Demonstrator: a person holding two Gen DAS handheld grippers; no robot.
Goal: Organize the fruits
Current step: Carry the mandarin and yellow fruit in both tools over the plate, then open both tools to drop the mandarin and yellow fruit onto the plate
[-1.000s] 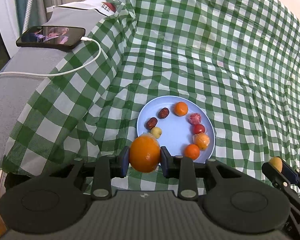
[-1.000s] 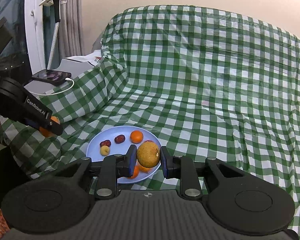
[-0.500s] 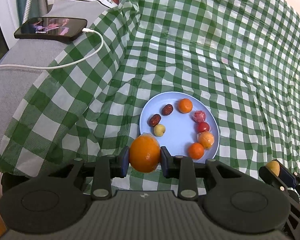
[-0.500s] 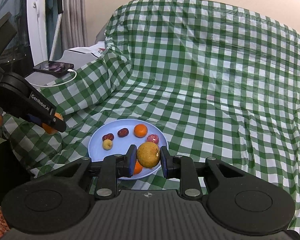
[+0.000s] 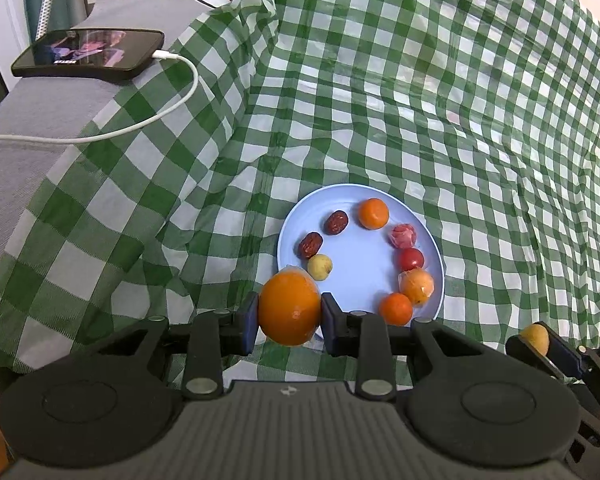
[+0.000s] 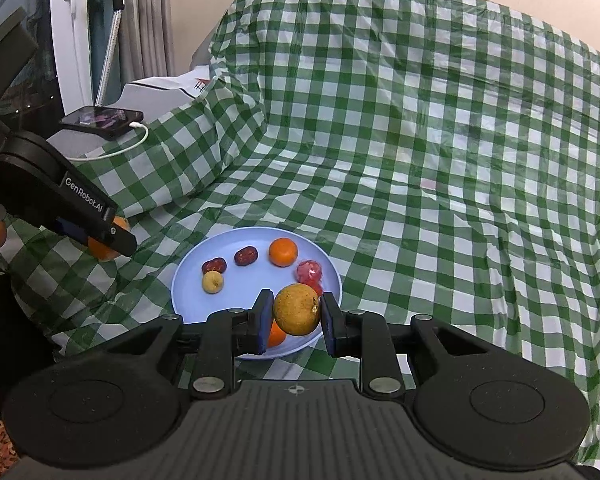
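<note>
A green-and-white checked cloth (image 5: 400, 92) covers a sofa; a phone (image 5: 88, 54) on a white charging cable (image 5: 172, 108) lies on the grey armrest to the left. A light-blue plate (image 5: 356, 276) rests on the cloth and carries small fruits set in a ring along its rim, with a gap at the near edge.

The left gripper (image 5: 289, 316) is clamped on a large orange (image 5: 290, 308), held just above the plate's near-left rim. The right gripper (image 6: 296, 316) is closed tight on a yellow-brown fruit (image 6: 297, 309), held above the plate's near-right part.

Judged step: carrying both fruits to the plate for placement. The next move calls for lowering each fruit into the open gap in the ring, clear of the neighbouring fruits, then releasing gently, since round fruit may roll off the shallow plate.
</note>
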